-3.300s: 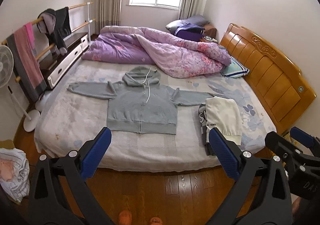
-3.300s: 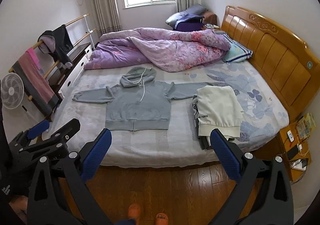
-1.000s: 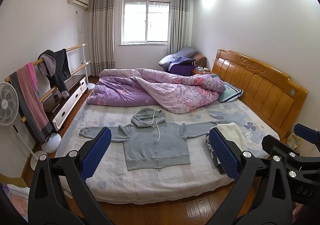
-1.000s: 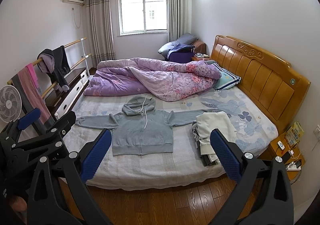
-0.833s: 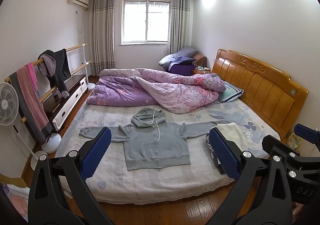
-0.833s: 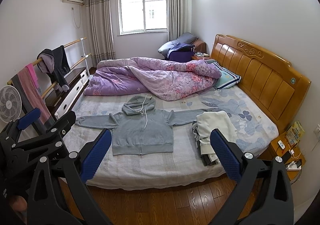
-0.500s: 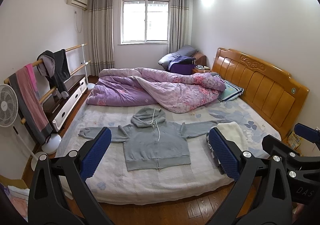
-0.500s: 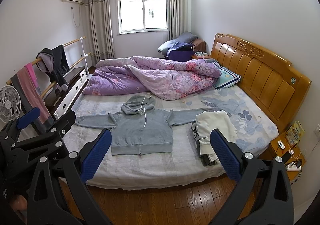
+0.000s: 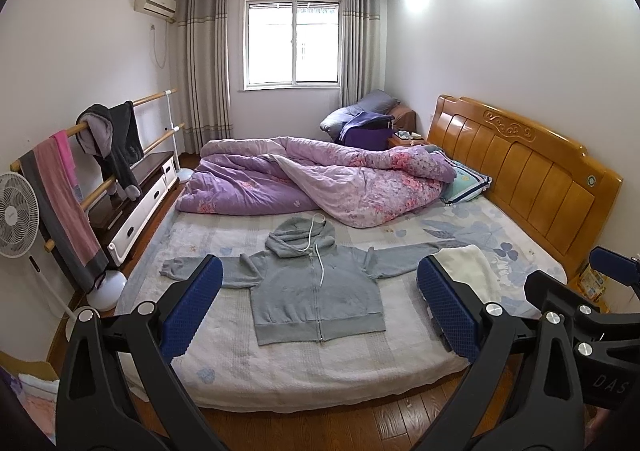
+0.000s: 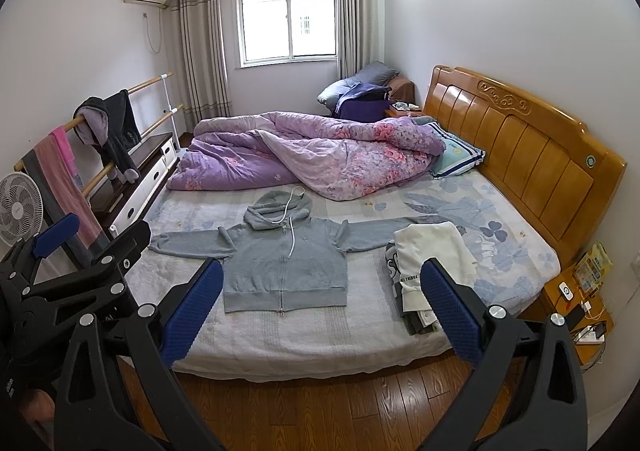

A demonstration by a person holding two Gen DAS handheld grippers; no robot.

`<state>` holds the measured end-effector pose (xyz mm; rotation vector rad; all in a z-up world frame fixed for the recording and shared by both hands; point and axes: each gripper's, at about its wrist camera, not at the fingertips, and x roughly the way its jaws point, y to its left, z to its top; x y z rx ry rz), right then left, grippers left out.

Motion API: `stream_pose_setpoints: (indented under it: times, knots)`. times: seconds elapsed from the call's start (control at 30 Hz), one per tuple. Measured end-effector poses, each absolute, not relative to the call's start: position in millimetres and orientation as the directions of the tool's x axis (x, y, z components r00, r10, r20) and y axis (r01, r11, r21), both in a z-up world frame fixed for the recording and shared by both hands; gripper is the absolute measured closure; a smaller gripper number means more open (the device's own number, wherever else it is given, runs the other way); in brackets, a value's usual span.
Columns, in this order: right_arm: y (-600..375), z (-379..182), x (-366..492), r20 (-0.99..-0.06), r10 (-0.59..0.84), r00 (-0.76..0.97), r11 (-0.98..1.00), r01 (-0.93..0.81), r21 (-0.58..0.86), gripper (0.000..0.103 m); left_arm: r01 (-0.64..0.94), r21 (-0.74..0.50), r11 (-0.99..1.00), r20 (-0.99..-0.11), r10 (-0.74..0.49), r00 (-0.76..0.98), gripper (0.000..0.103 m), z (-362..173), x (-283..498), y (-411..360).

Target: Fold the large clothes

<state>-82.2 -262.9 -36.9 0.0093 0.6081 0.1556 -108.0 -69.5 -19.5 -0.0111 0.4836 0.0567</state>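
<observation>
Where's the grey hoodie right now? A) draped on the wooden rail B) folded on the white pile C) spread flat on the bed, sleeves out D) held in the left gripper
C: the grey hoodie lies flat on the bed, zipped, both sleeves stretched sideways; left gripper and right gripper are open, short of the bed.

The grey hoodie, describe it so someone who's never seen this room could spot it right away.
Start at the big bed with the orange wooden headboard. In front of the rumpled purple quilt, the grey hoodie lies flat, zipped, sleeves spread wide. Unlike the folded white garment beside it, it is unfolded and has a hood with white drawstrings.
</observation>
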Motion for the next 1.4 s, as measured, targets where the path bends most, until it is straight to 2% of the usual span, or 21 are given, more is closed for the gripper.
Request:
stream_pose_setpoints:
  times: [1.4]
  knots:
    - [-269, -38, -70, -0.578, 0.155, 0.801, 0.987, -0.15, 0.056, 0.008, -0.057, 0.005, 0.998, -0.465, 0.053, 0.884, 0.005, -17, -104, -66]
